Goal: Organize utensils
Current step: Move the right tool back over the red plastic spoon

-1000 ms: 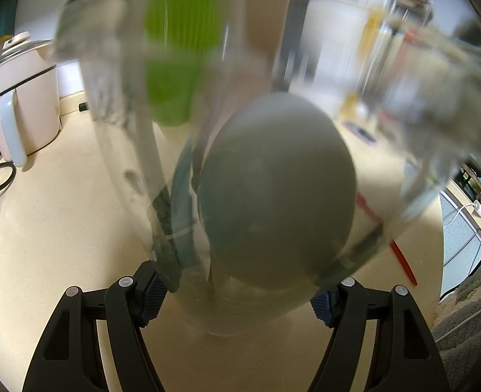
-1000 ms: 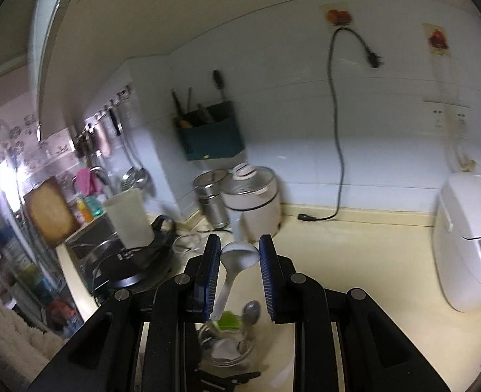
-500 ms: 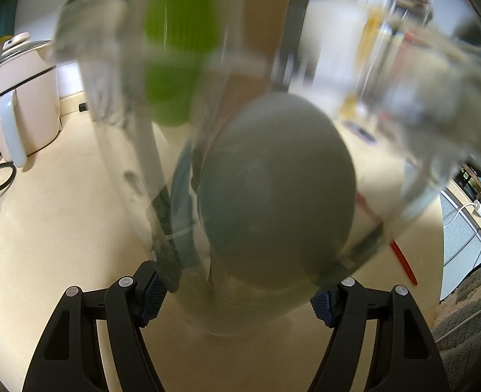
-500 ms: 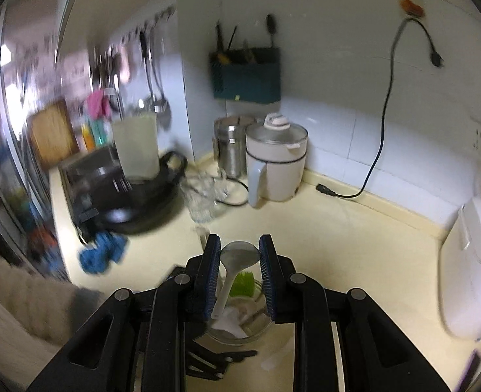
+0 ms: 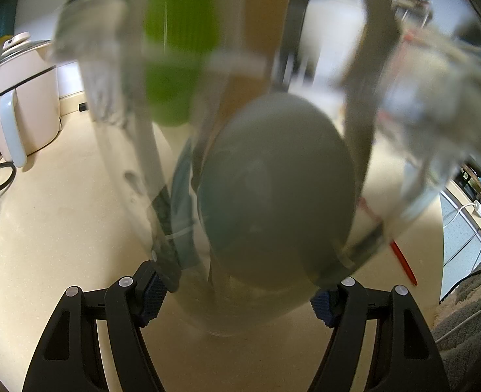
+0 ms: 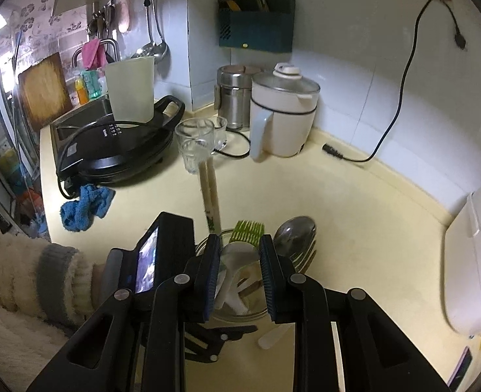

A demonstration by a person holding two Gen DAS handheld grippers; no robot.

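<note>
Behind, cream countertop (image 6: 355, 209), white tiled wall (image 6: 355, 32), hanging ladles (image 6: 154, 45).

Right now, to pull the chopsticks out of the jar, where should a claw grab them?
Grip the chopsticks on the bare shafts above the jar rim, from above, closing across both sticks. They lean away toward the glass, clear of the brush and metal spoon, so that stretch is free. The right claw is full: it holds the white spoon.

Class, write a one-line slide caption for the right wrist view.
Right gripper lowers a white spoon into the utensil-filled glass jar.
</note>
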